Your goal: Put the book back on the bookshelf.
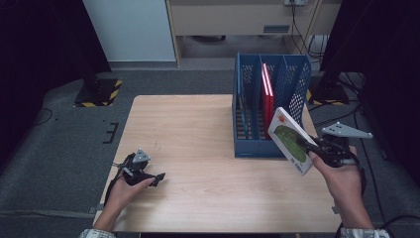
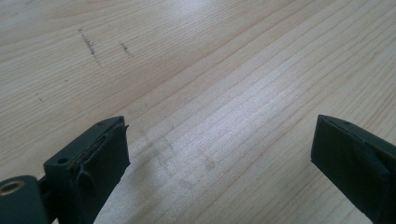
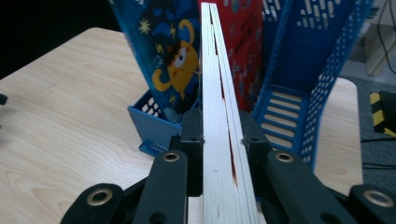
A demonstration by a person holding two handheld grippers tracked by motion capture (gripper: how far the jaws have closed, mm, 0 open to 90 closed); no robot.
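Observation:
My right gripper (image 1: 306,144) is shut on a thin white book with a green picture on its cover (image 1: 291,141), held tilted in the air just in front of the blue file rack (image 1: 250,146). In the right gripper view the book's page edge (image 3: 217,116) runs straight up between my jaws, pointing at the rack (image 3: 322,84). A red book (image 1: 268,96) stands in the rack's middle slot, and a blue cartoon book (image 3: 170,56) stands beside it. My left gripper (image 1: 159,178) rests low on the table at the near left, open, with bare wood (image 2: 219,121) between its jaws.
The wooden table (image 1: 193,129) has open surface between the two hands. The rack stands at the table's right side, near the right edge. Dark stands and cables sit on the grey floor behind and to the right.

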